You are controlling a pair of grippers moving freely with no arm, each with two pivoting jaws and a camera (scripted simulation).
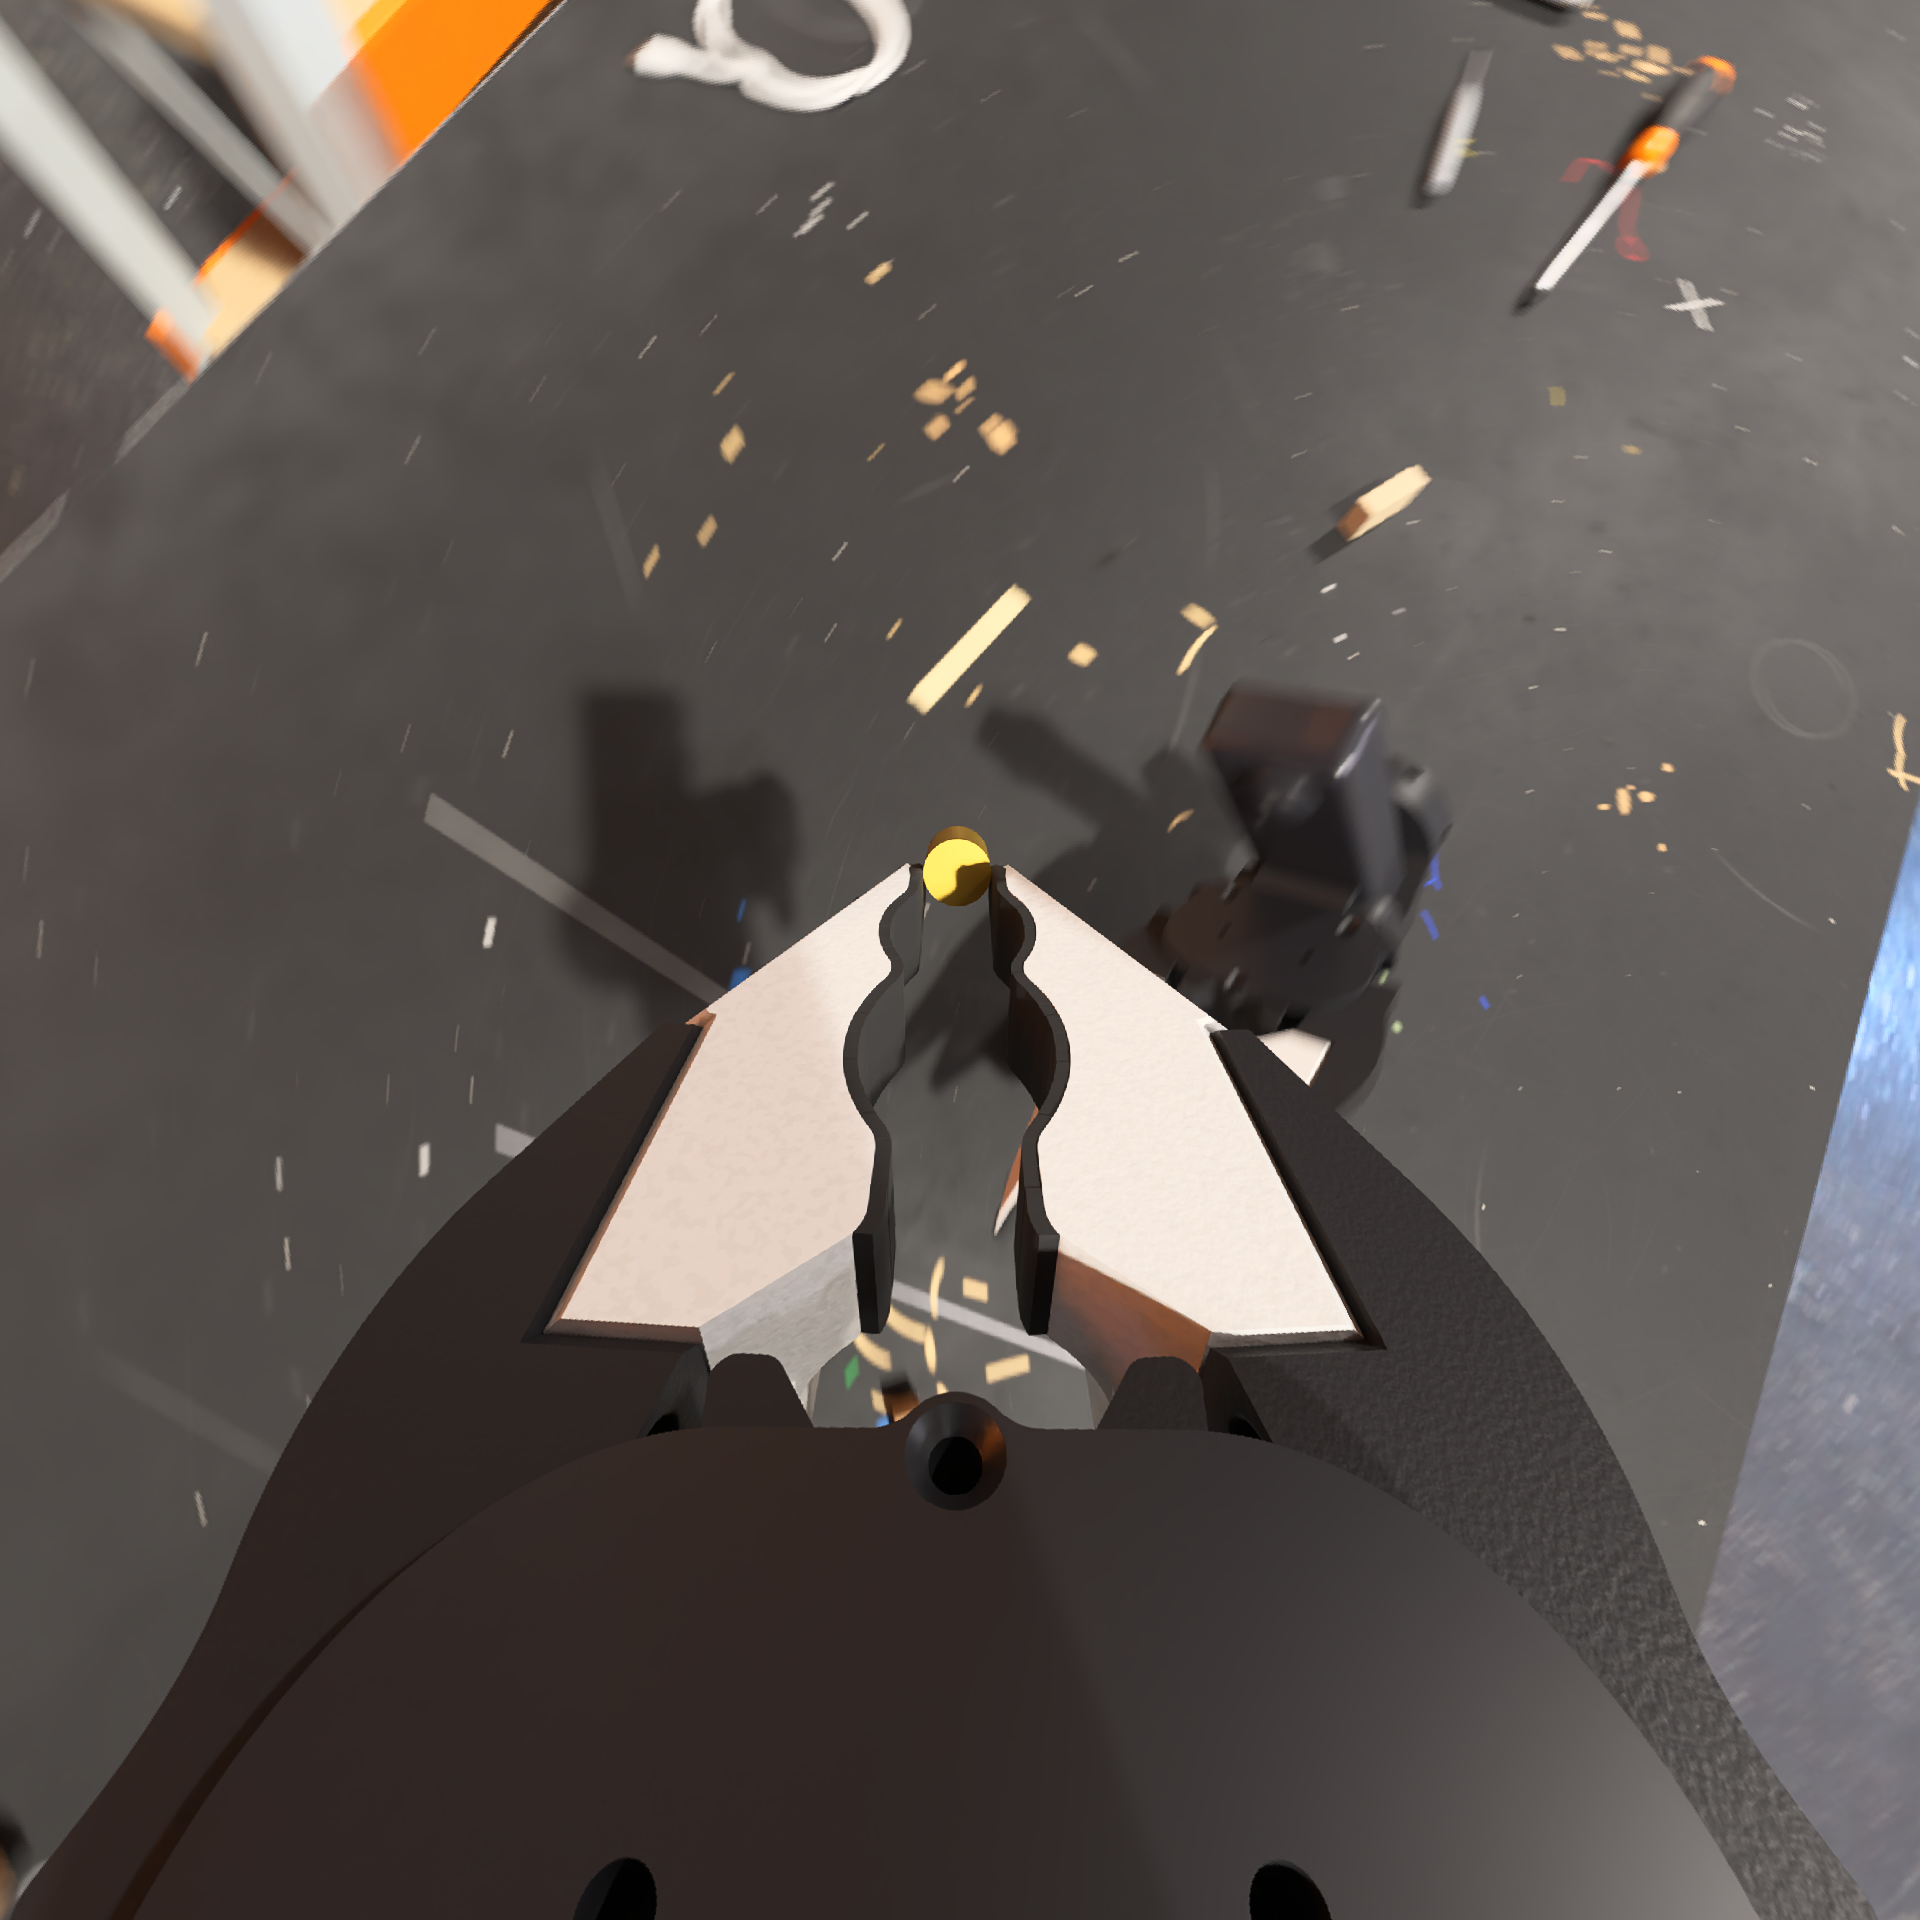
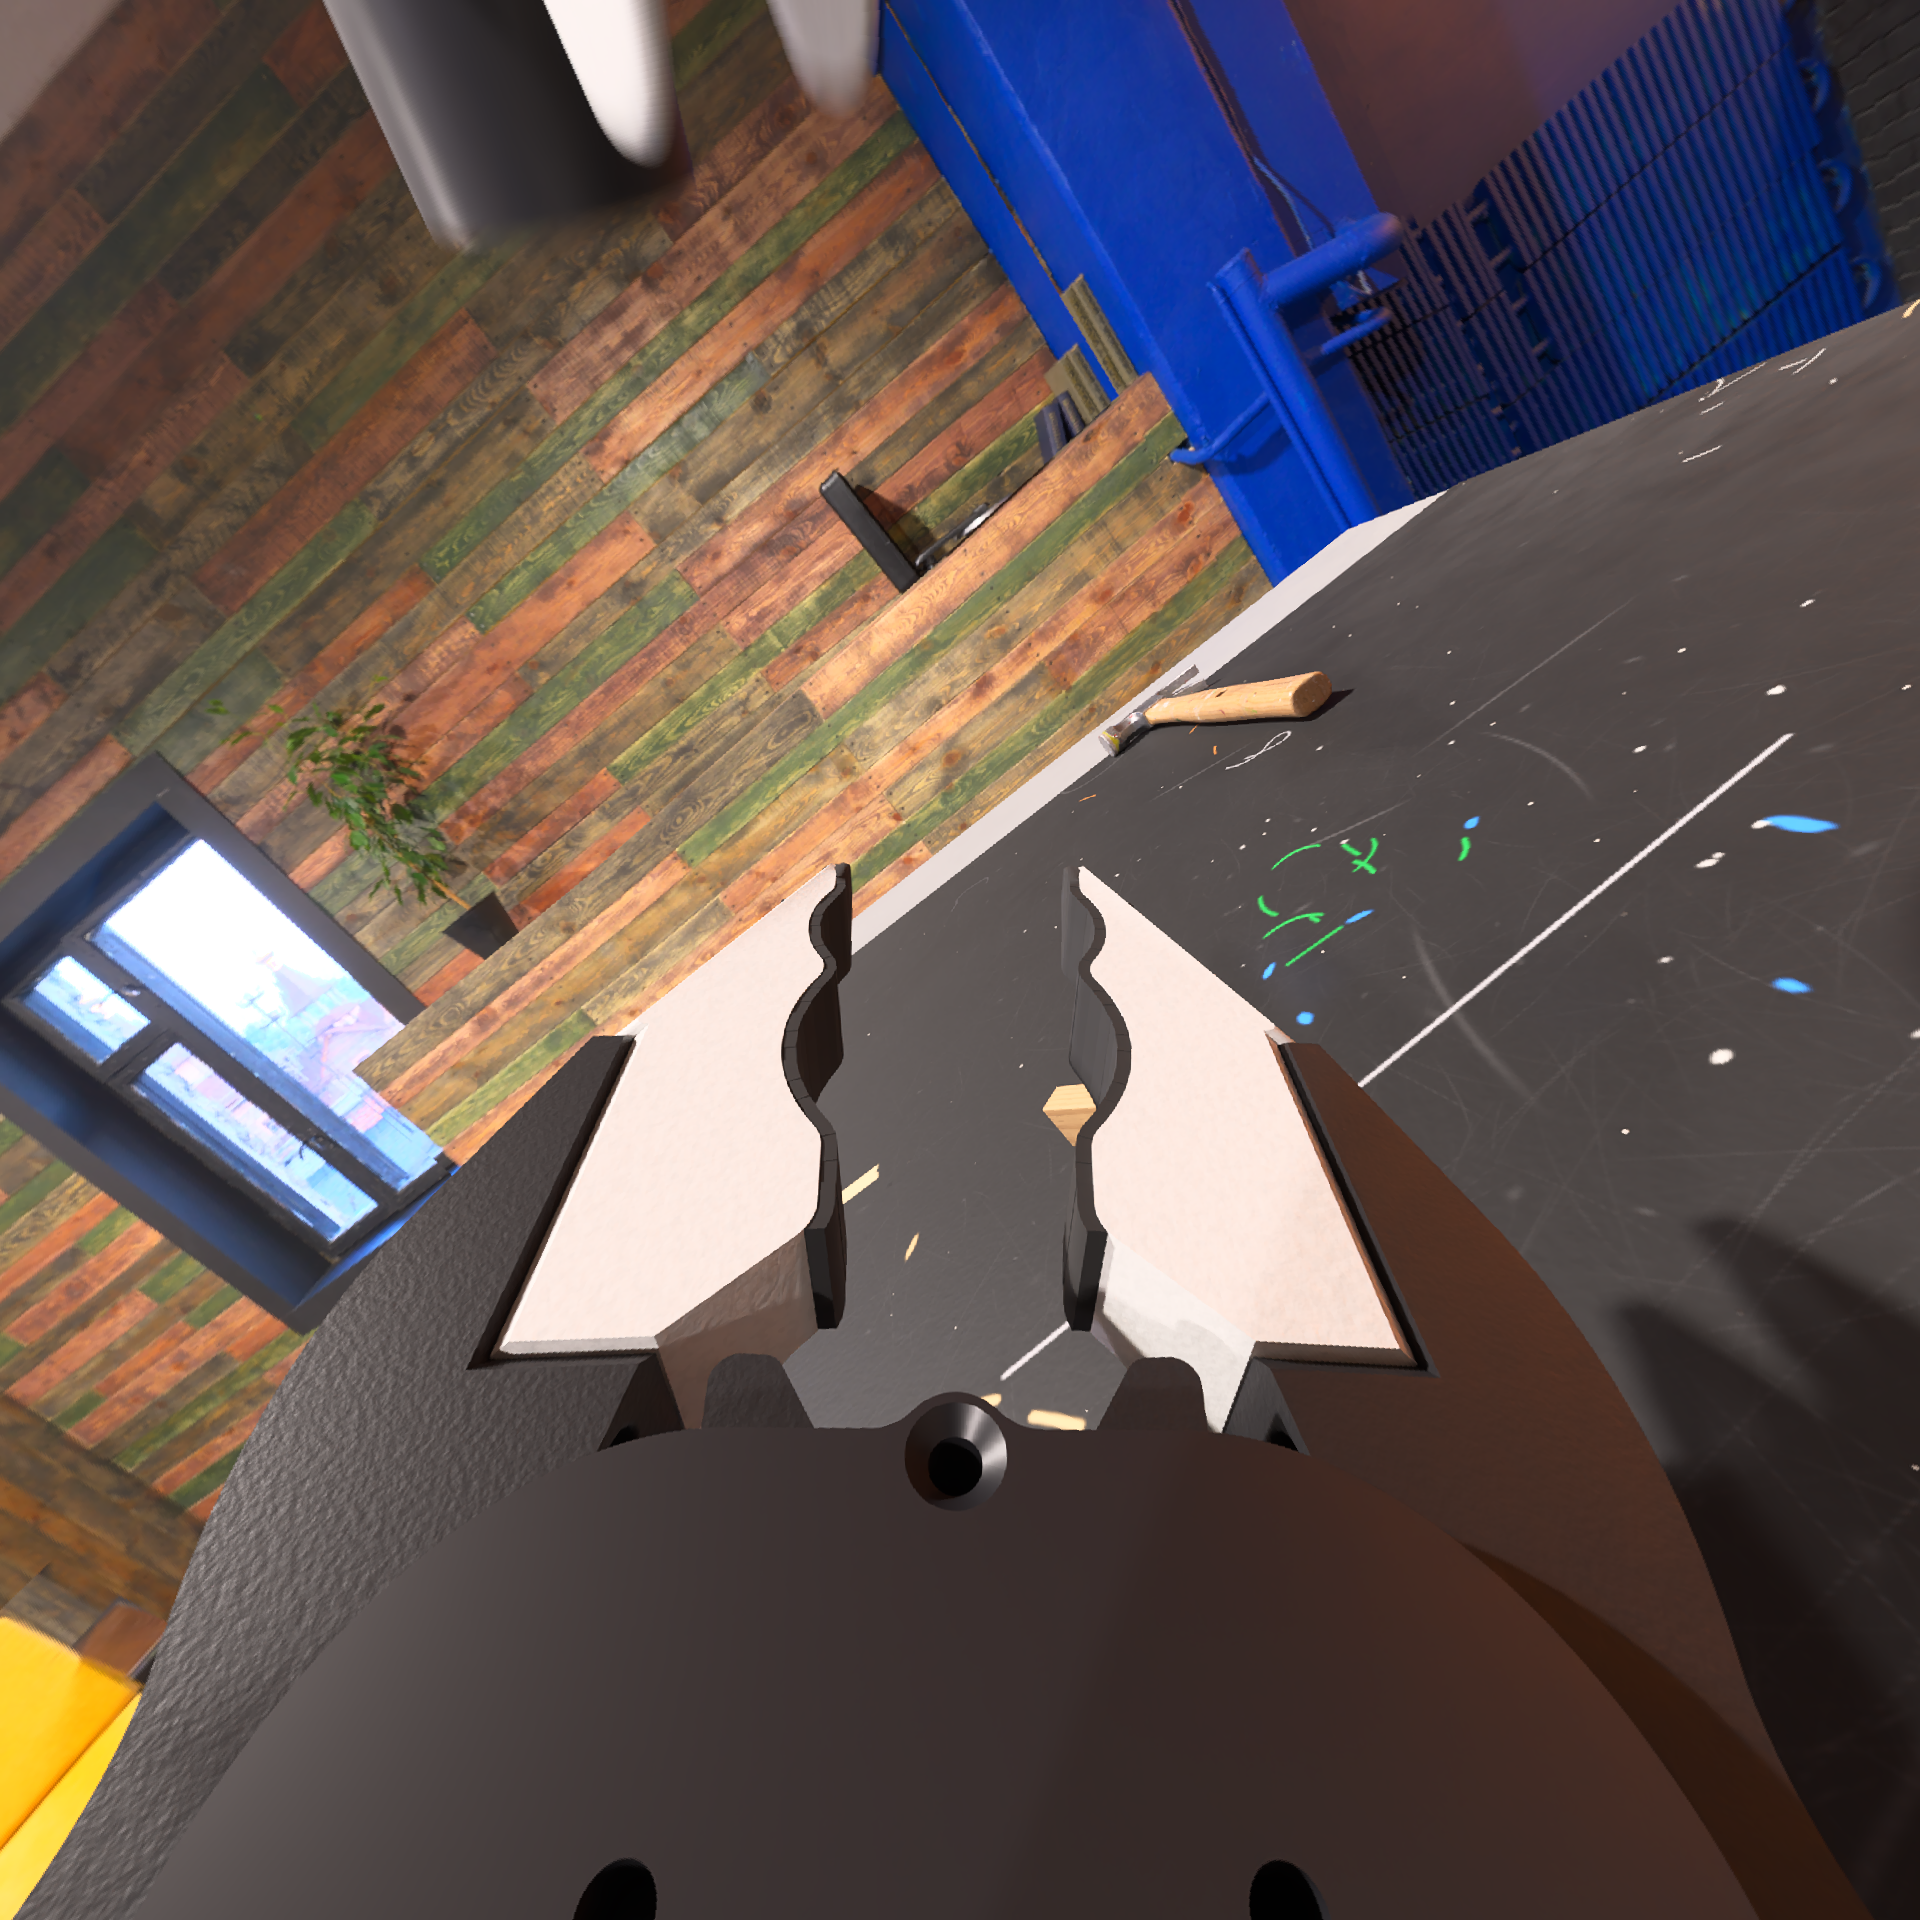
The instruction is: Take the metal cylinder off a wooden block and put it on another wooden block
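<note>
In the left wrist view my left gripper (image 1: 957, 883) is shut on a small yellow metal cylinder (image 1: 954, 864), pinched at the very fingertips and held above the dark table. A pale wooden block (image 1: 1380, 503) lies on the table far ahead to the right. The right gripper (image 1: 1311, 862) shows close to the right of my fingertips, low over the table. In the right wrist view my right gripper (image 2: 961, 883) is open and empty; a small wooden block (image 2: 1068, 1112) shows between its fingers, against the right one.
Wood chips and a thin wooden strip (image 1: 968, 648) litter the table. A white rope (image 1: 790, 57), a metal file (image 1: 1457, 125) and a screwdriver (image 1: 1626, 182) lie at the far side. A hammer (image 2: 1226, 702) lies near the table edge, with a blue metal frame (image 2: 1278, 343) beyond.
</note>
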